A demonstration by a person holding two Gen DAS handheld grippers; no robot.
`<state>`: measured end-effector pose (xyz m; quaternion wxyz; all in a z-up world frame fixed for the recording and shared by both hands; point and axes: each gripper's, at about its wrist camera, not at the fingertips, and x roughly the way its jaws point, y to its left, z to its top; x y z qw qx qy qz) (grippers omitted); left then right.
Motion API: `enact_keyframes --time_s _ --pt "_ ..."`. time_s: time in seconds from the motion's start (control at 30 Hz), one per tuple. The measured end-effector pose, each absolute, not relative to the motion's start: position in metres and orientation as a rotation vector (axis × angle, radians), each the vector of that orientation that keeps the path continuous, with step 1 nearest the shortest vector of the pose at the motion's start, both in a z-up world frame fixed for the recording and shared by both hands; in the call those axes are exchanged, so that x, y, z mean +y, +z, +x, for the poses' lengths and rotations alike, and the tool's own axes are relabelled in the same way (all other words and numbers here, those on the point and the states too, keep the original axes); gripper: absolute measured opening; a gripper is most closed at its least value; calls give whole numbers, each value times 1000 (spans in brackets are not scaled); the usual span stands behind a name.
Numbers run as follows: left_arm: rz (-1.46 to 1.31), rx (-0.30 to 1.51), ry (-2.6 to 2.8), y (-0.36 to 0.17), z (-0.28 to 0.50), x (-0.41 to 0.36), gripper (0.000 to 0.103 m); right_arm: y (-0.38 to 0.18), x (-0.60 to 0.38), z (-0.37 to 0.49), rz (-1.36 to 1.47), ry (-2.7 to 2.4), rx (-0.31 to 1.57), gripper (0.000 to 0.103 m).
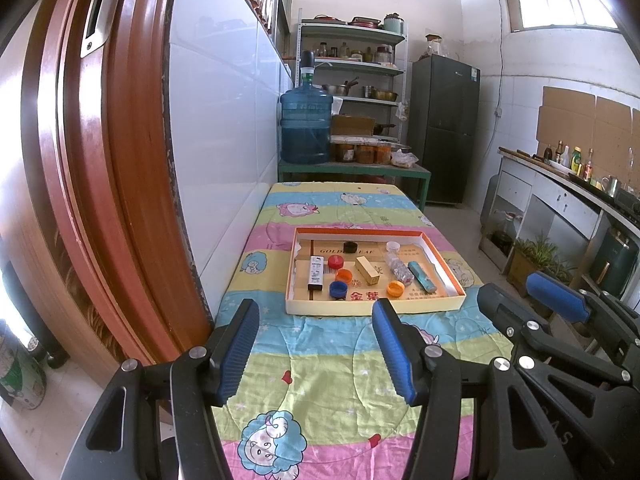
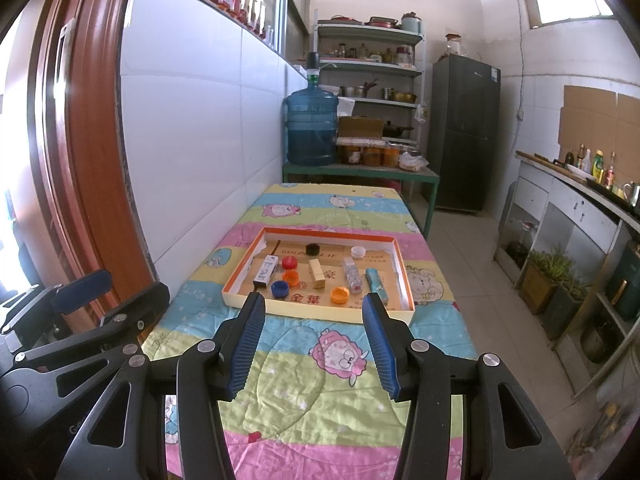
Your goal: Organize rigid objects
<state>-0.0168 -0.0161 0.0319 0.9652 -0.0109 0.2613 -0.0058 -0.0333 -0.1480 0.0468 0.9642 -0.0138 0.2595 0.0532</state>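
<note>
A shallow cardboard tray with an orange rim lies on the table's colourful cartoon cloth; it also shows in the right wrist view. In it lie several bottle caps, such as a blue cap and an orange cap, a white-and-black stick, a gold box, a small clear bottle and a teal tube. My left gripper is open and empty, short of the tray's near edge. My right gripper is open and empty, also short of it.
A wooden door frame and a white tiled wall run along the table's left side. Beyond the table stand a blue water jug, shelves and a dark fridge. A counter with bottles lines the right.
</note>
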Motion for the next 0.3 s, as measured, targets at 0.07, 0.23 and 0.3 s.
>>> enact_keyframes --time_s 0.07,0.23,0.3 --pt "-25 529 -15 32 -19 -17 59 47 -148 -33 -28 108 525 52" --pt "-23 531 -16 30 -24 -21 59 42 -148 -32 -24 109 529 52" --pt "-22 536 -18 26 -27 -24 59 38 -147 -32 -24 110 531 52"
